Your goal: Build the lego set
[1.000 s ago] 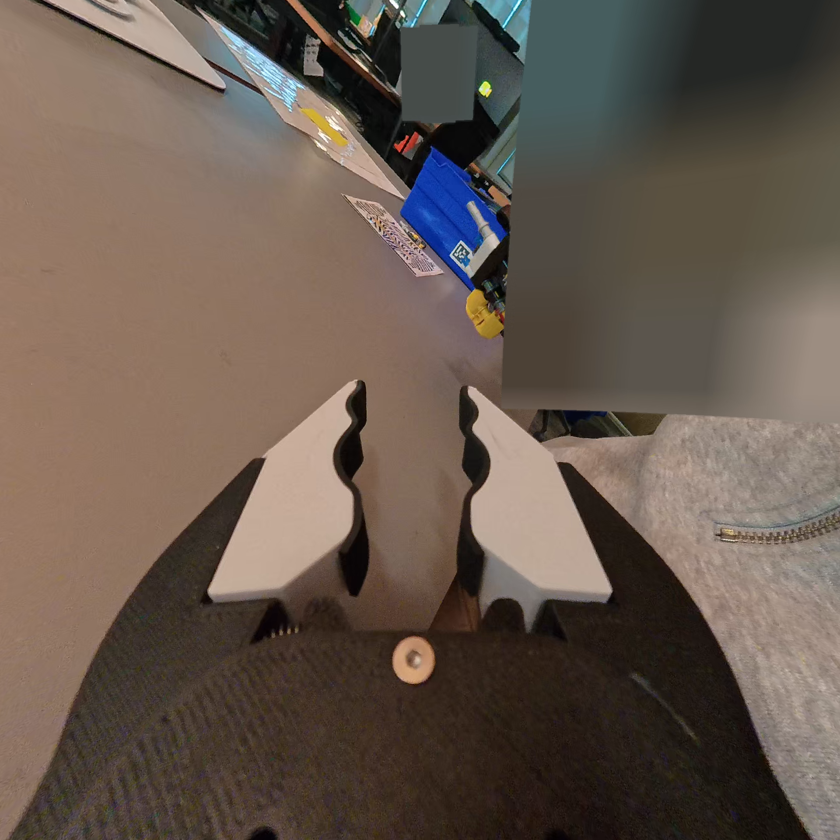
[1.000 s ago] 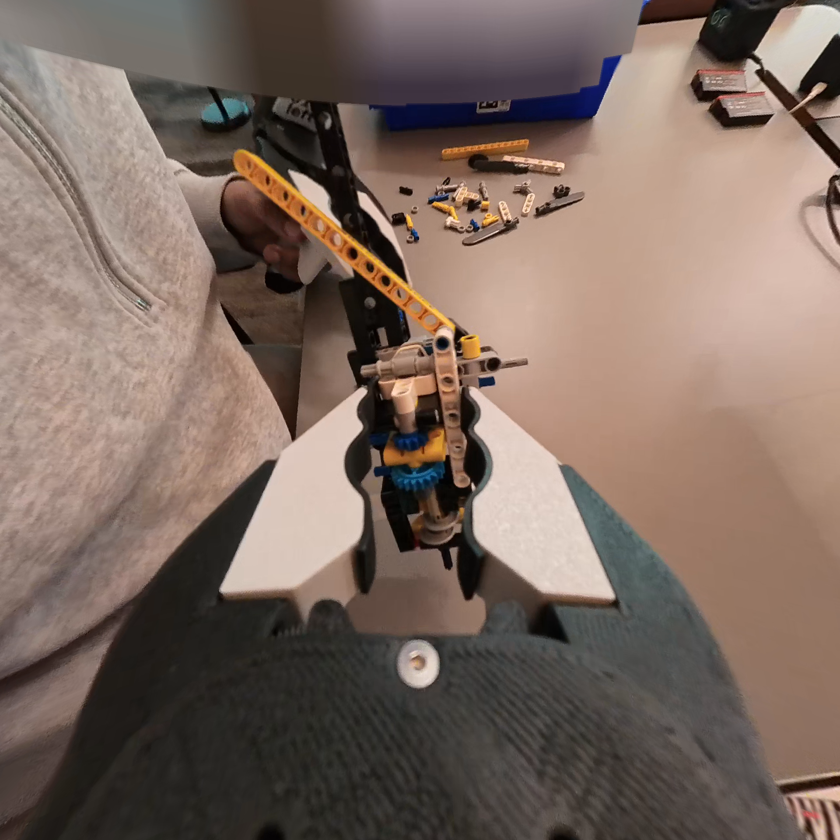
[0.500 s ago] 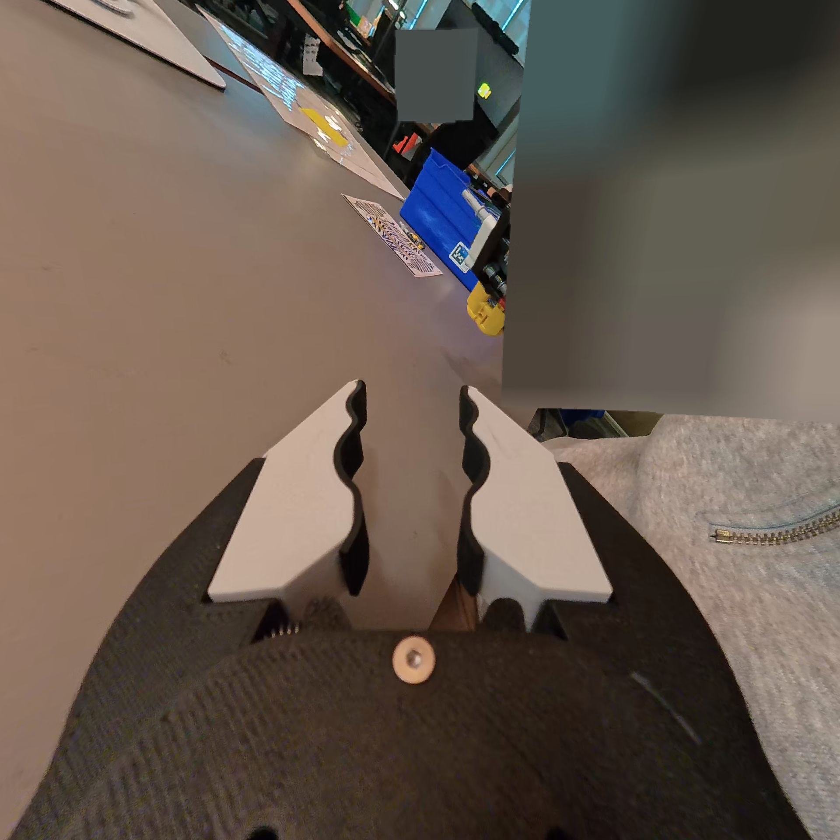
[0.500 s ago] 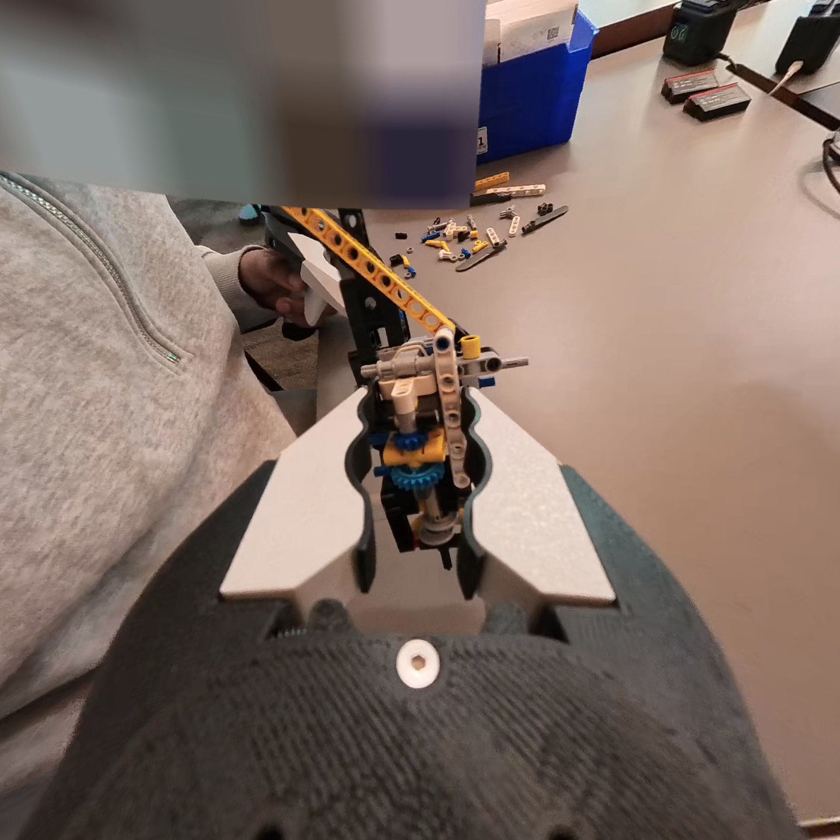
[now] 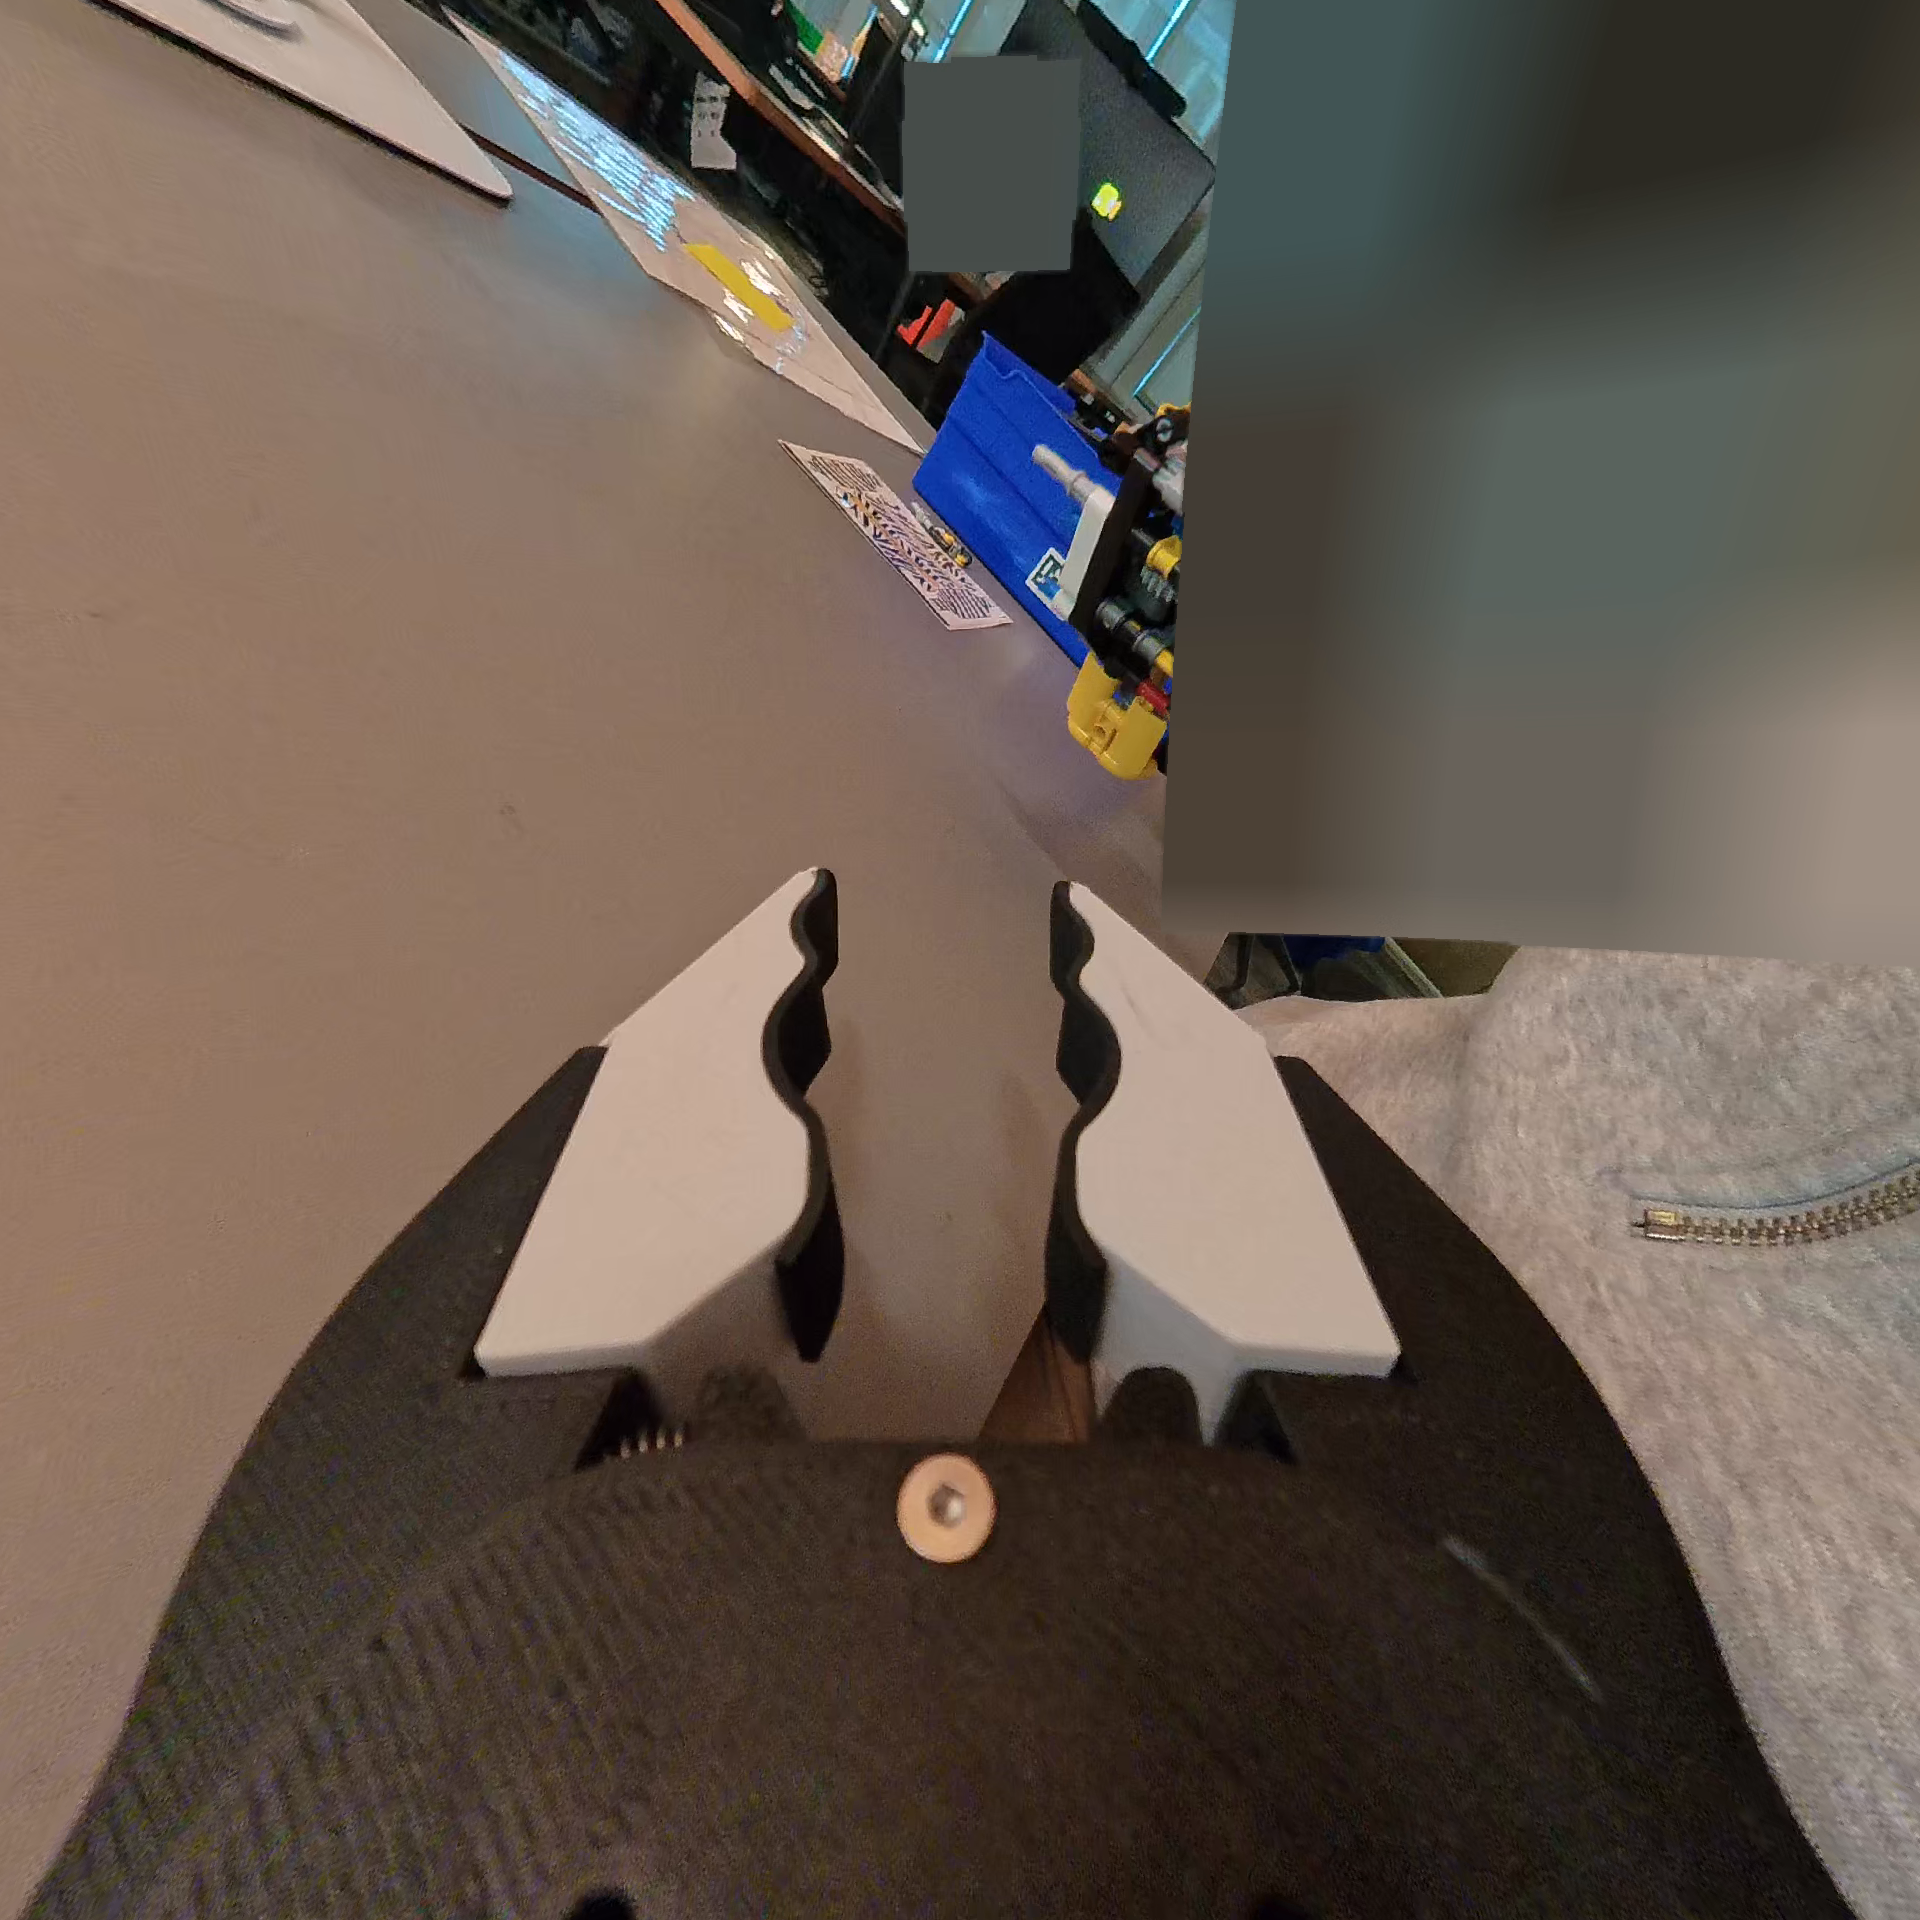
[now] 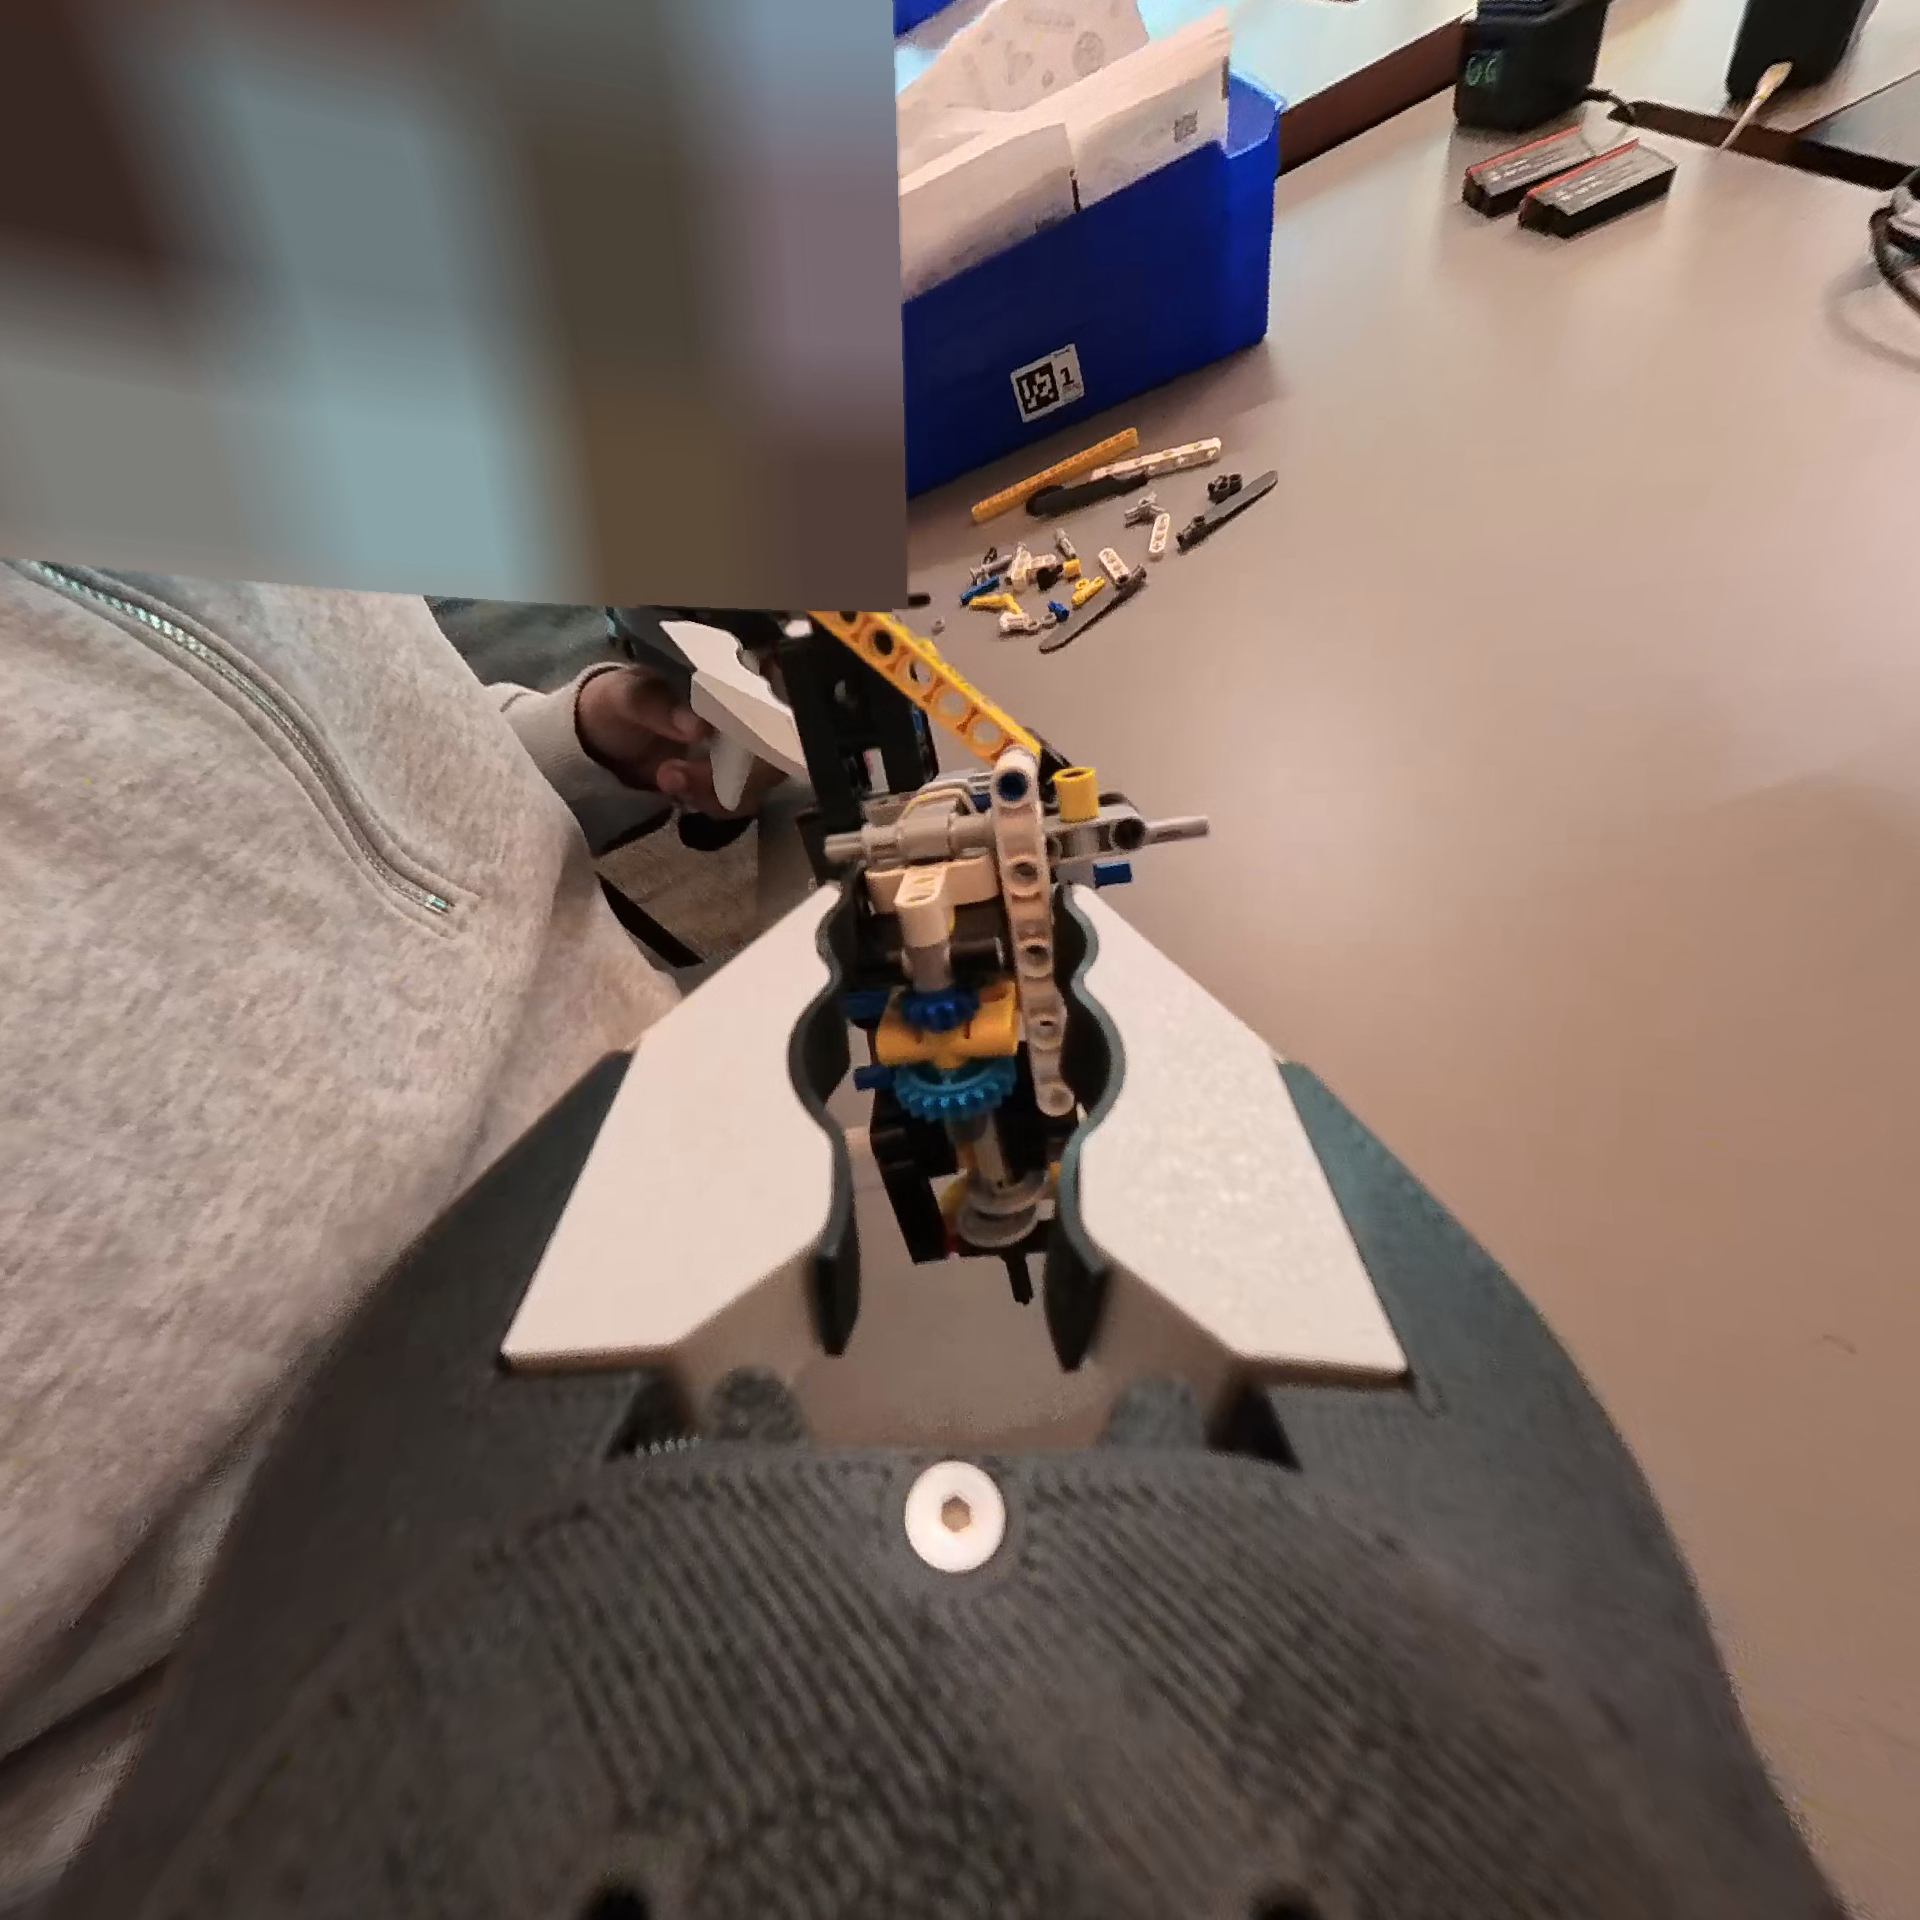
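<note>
My right gripper (image 6: 951, 914) is shut on a partly built lego model (image 6: 966, 1049) with a black frame, blue gears, grey axles and a long yellow beam (image 6: 935, 686), held above the table's near edge. The model also shows in the left wrist view (image 5: 1127, 623), partly hidden, in front of the blue bin. My left gripper (image 5: 940, 904) is open and empty, low over the grey table (image 5: 416, 727). One of its white fingers (image 6: 732, 696) shows in the right wrist view, just left of the model's far end. Several loose lego parts (image 6: 1091, 551) lie on the table beyond the model.
A blue bin (image 6: 1091, 291) with paper booklets stands behind the loose parts; it also shows in the left wrist view (image 5: 997, 468). A printed sheet (image 5: 894, 540) lies next to it. Two black packs (image 6: 1558, 182) and cables lie at the far right. A grey sweater (image 6: 260, 935) is close on the left.
My right gripper has turned with the model, so the blue bin and loose parts sit nearer the middle of its view. In the left view more of the model shows. The left gripper has stayed open.
</note>
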Demonstrator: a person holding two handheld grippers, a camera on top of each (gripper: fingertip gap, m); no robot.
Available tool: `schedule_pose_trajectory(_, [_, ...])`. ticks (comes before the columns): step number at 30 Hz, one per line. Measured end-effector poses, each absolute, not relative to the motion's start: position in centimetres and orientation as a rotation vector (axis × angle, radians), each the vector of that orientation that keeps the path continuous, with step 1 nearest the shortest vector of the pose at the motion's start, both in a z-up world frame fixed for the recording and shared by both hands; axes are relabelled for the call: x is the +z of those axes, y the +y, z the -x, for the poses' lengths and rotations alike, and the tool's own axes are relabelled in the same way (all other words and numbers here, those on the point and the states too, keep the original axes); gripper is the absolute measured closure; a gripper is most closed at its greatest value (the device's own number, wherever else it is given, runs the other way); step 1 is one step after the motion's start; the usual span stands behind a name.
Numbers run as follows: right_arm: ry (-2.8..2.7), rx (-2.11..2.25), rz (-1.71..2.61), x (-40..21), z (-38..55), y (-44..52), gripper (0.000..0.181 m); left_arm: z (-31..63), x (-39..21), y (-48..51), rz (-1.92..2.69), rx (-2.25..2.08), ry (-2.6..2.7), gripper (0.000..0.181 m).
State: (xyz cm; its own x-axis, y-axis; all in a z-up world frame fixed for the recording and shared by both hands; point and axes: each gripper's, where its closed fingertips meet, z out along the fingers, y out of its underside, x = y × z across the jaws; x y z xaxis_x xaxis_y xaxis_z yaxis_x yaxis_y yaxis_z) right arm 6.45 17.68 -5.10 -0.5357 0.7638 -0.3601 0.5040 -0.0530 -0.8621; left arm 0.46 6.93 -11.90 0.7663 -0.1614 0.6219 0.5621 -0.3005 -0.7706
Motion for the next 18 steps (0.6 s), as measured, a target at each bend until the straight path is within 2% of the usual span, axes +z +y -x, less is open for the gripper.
schedule_pose_trajectory(18, [-2.076,1.609,1.159,-4.4,-6.4,14.8,0.145,-0.8,-11.7,7.0,1.739,-0.737,-0.296,0.142])
